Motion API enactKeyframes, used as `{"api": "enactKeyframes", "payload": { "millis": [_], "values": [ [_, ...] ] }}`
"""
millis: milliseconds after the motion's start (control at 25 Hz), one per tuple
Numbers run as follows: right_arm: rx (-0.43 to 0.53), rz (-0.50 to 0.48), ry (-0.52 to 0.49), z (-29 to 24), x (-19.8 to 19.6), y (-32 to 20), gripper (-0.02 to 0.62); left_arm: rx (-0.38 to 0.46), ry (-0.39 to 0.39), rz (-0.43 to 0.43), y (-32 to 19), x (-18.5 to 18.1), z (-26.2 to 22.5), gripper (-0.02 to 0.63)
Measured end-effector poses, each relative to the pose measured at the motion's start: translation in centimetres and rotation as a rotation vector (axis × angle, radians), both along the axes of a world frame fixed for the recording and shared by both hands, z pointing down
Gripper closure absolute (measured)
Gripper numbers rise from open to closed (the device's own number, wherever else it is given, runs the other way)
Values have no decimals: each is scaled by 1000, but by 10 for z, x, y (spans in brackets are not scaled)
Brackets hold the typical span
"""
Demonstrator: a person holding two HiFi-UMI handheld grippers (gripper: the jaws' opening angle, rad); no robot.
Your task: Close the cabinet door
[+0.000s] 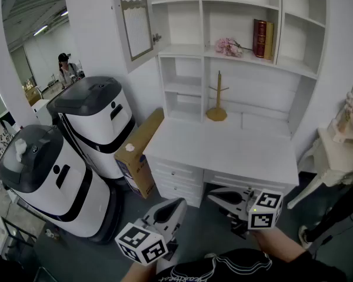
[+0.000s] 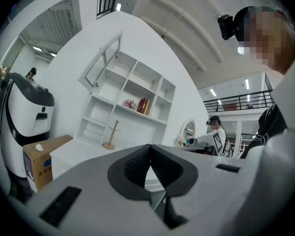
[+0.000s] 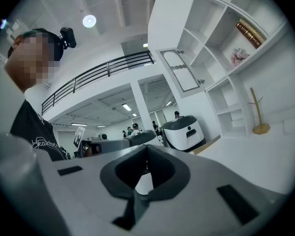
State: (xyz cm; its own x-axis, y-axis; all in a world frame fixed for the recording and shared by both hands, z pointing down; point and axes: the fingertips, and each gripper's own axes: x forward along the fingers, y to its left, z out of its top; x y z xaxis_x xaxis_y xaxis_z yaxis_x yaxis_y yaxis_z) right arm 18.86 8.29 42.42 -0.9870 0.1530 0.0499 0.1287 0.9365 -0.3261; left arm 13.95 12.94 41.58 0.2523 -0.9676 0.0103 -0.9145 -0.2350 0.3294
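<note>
The cabinet door (image 1: 135, 19), white-framed with a ribbed glass pane, stands swung open at the upper left of the white shelf unit (image 1: 241, 51) above the desk (image 1: 223, 148). The same door shows in the left gripper view (image 2: 103, 63) and in the right gripper view (image 3: 182, 72). Both grippers are held low in front of the desk, far from the door. My left gripper (image 1: 179, 203) (image 2: 150, 146) is shut with nothing in it. My right gripper (image 1: 212, 194) (image 3: 146, 149) is also shut and empty.
Two white-and-black rounded machines (image 1: 97, 119) (image 1: 47, 175) stand left of the desk, with a cardboard box (image 1: 141, 151) leaning between them and the drawers. On the shelves are a wooden peg stand (image 1: 216, 101), books (image 1: 262, 39) and pink flowers (image 1: 228, 46). A white chair (image 1: 335, 145) stands at right.
</note>
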Motion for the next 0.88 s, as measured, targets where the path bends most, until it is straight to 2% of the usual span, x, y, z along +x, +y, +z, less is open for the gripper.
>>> {"api": "enactKeyframes", "payload": {
  "millis": [520,880],
  "values": [
    [-11,17,-1,10,-1,45,589,10,11,4,47,-4,5,603],
    [-34,16,-17,12,2,47,589,13,-11,27,49,-2,5,603]
  ]
}}
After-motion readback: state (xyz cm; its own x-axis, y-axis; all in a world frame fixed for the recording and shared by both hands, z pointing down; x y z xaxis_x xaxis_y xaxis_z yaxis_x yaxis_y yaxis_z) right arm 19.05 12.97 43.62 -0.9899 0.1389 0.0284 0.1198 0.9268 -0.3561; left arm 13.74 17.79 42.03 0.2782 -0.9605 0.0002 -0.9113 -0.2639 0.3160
